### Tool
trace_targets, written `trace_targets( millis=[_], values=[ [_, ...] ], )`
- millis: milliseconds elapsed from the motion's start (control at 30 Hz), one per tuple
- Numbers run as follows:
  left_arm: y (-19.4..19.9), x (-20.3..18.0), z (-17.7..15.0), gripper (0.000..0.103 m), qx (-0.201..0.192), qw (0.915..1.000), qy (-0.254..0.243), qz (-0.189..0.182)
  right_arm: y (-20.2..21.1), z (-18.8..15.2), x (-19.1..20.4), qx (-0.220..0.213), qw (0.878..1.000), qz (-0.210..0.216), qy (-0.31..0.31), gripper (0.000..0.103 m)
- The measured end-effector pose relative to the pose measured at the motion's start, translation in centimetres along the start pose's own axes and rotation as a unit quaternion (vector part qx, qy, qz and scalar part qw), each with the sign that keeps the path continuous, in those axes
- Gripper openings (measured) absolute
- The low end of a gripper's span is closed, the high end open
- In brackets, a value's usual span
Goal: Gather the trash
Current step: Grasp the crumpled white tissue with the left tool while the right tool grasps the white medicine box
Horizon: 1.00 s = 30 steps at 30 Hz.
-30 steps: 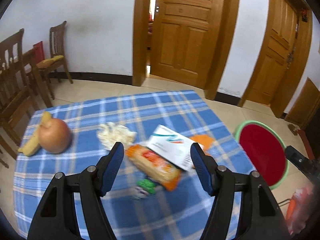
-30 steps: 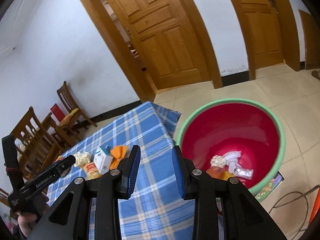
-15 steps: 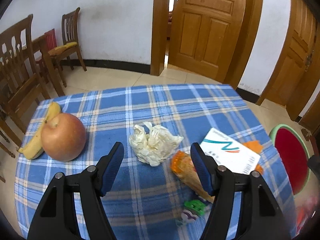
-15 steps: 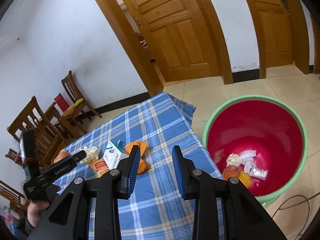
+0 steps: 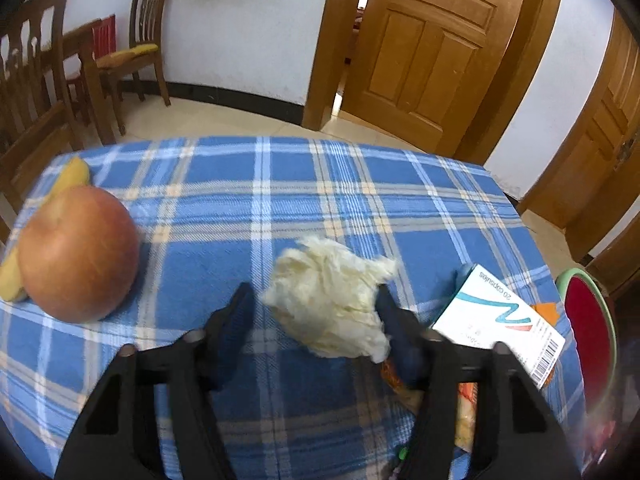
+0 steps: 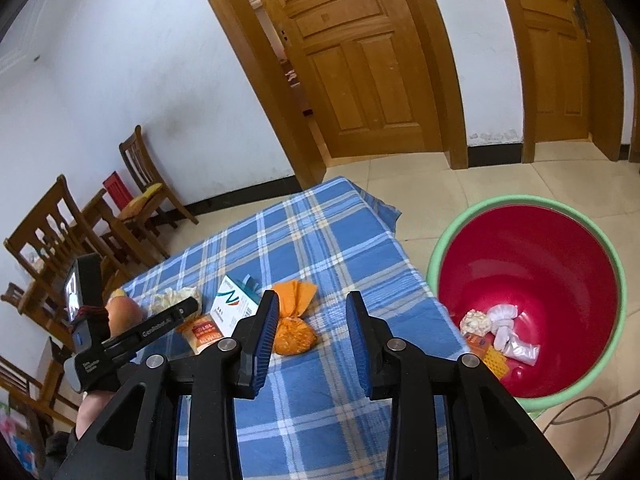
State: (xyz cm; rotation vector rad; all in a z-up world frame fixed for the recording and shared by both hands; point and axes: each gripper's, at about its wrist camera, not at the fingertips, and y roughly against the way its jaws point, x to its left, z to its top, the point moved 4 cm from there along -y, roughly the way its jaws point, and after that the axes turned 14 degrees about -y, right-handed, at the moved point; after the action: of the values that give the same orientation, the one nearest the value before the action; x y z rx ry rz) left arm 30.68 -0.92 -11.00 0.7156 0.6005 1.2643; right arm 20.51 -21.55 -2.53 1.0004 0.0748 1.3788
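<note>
- Low in the left wrist frame, a crumpled tissue [image 5: 332,304] lies on the checked cloth [image 5: 280,184], right between the left tongs' [image 5: 316,308] fingers.
- Those jaws have just been closing; the right finger touches the wad, the left shows a gap, so no pinch yet.
- It looks light, soft and squashy; I'd squeeze it across its middle, where it is thickest.
- An apple [image 5: 78,254] sits at centre left, a capsule box [image 5: 500,320] at lower right.
- Seen from the right wrist, the right tongs [image 6: 312,320] hover spread and empty, an orange bag [image 6: 294,320] just past them.
- At right stands the red bin [image 6: 580,264] with trash inside.
</note>
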Motion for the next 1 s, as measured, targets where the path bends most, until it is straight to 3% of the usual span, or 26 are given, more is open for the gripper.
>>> trace_targets(
  millis=[33,233,533,1000],
  values=[
    [0.0,-0.1,0.0,0.047,0.0,1.0,-0.006,0.0,-0.3,-0.2,0.2,0.002,1.0,-0.001,-0.001,0.039],
    [0.7,0.0,0.1,0.038,0.002,0.9999,-0.005,-0.011,-1.6,-1.2,1.7,0.004,1.0,-0.008,0.003,0.039],
    [2.3,0.8,0.3,0.038,-0.004,0.9996,0.014,-0.025,-5.1,-2.7,3.8,0.028,0.999,-0.001,0.022,0.049],
    [3.8,-0.8,1.1,0.038,-0.018,0.9996,0.0,-0.02,-10.1,-2.3,4.6,0.073,0.995,0.028,0.065,0.052]
  ],
)
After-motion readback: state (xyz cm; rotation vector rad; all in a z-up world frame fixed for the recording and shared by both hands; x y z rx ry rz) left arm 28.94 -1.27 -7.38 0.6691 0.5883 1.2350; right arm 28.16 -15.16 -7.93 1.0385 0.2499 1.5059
